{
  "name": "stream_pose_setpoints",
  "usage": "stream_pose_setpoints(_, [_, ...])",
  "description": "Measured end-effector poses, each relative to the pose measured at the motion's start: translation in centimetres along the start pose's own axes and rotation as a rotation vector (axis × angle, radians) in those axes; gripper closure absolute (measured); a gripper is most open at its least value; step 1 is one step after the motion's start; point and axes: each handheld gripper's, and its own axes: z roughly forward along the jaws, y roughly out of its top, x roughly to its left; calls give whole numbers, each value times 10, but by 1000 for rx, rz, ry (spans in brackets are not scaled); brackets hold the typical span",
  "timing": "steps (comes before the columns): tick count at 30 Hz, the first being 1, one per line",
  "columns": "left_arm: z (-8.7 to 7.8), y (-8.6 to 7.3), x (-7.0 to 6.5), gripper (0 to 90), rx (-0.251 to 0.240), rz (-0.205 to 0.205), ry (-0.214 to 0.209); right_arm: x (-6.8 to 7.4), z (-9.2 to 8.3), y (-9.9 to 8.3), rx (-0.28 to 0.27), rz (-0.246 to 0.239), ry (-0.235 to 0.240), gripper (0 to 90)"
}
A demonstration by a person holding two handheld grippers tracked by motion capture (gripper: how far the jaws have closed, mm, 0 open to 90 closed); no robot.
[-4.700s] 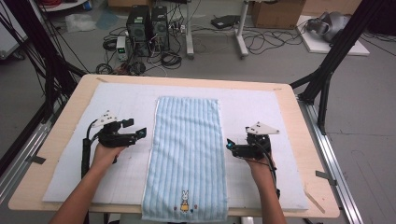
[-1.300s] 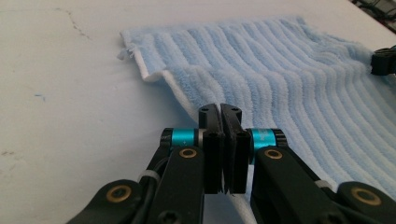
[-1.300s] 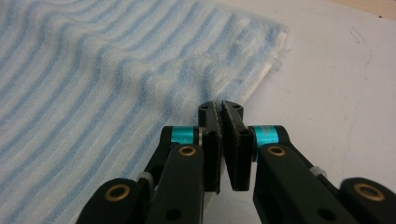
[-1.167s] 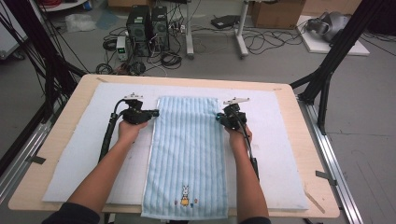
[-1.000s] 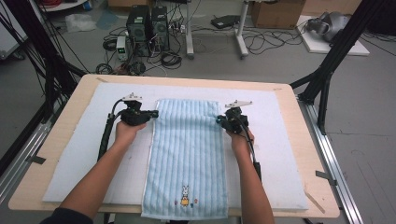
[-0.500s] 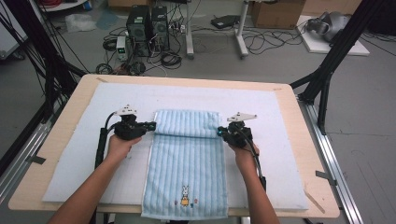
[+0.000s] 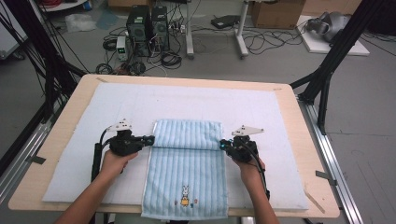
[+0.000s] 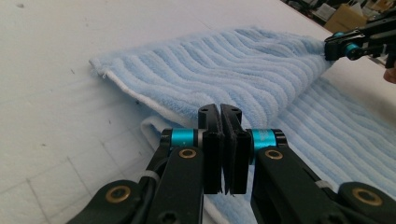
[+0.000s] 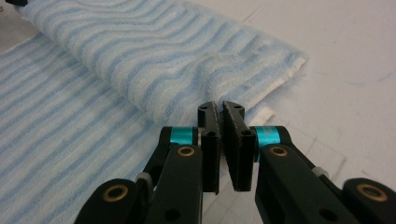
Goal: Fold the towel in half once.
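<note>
Striped towel [image 7: 187,158] (top folded over), both tongs pinching corners

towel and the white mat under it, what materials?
Towel: looks like soft terry cloth, pale blue with ribbed stripes and a fuzzy pile, printed rabbit near the hem. Mat: probably matte white foam or felt, faintly scored in a grid; hard to tell which.

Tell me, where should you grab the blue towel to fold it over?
Probably best by the two far corners, one gripper coming in from each long side. The towel lies flat and long, so pinching its edge low lifts the whole end evenly. Here the left gripper and right gripper are shut on those corners, with the top part folded over.
</note>
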Motion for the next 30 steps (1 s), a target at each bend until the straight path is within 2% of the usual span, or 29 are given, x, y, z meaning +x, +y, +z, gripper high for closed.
stream_pose_setpoints(2, [0, -4, 0, 864, 5, -1, -2, 0, 0, -1, 3, 6, 1, 853])
stream_pose_setpoints(3, [1, -6, 0, 792, 12, -4, 13, 1, 3, -2, 33, 12, -15, 807])
stream_pose_setpoints(4, [1, -7, 1, 792, 14, -14, 27, 1, 3, -2, 33, 12, -15, 807])
stream_pose_setpoints(5, [2, -8, 3, 711, 18, -33, 46, 1, 4, -2, 42, 5, -32, 752])
stream_pose_setpoints(6, [3, -8, 5, 581, 21, -56, 64, 2, 5, -2, 48, 13, -46, 692])
stream_pose_setpoints(7, [2, -8, 7, 499, 15, -71, 81, 1, 6, -2, 41, 22, -50, 631])
stream_pose_setpoints(8, [1, -8, 9, 420, 7, -77, 96, 0, 3, -1, 8, 55, -84, 500])
stream_pose_setpoints(9, [1, -7, 10, 386, -3, -78, 111, -2, 1, 0, -11, 70, -95, 482])
stream_pose_setpoints(12, [1, -4, 16, 340, -38, -89, 139, -6, -1, 1, -31, 92, -92, 434])
stream_pose_setpoints(14, [4, 1, 23, 313, -54, -117, 123, -9, -3, 0, -36, 111, -97, 400])
stream_pose_setpoints(15, [4, 1, 23, 309, -54, -117, 123, -9, -3, -1, -36, 109, -99, 387])
stream_pose_setpoints(16, [6, 4, 25, 306, -61, -137, 112, -10, -3, -1, -39, 102, -102, 372])
stream_pose_setpoints(18, [11, 10, 27, 300, -80, -139, 116, -9, -2, -1, -36, 103, -100, 354])
stream_pose_setpoints(19, [14, 14, 29, 295, -64, -135, 125, -9, -1, -1, -29, 99, -109, 312])
stream_pose_setpoints(20, [17, 18, 31, 295, -50, -138, 141, -9, -1, -1, -29, 99, -109, 312])
stream_pose_setpoints(25, [36, 28, 38, 295, -43, -162, 179, -5, 3, -1, -28, 77, -114, 242])
stream_pose_setpoints(28, [49, 30, 36, 302, 0, -141, 199, -6, 3, -2, -36, 84, -105, 214])
stream_pose_setpoints(30, [57, 31, 34, 306, 52, -129, 219, -6, 2, -2, -36, 91, -108, 212])
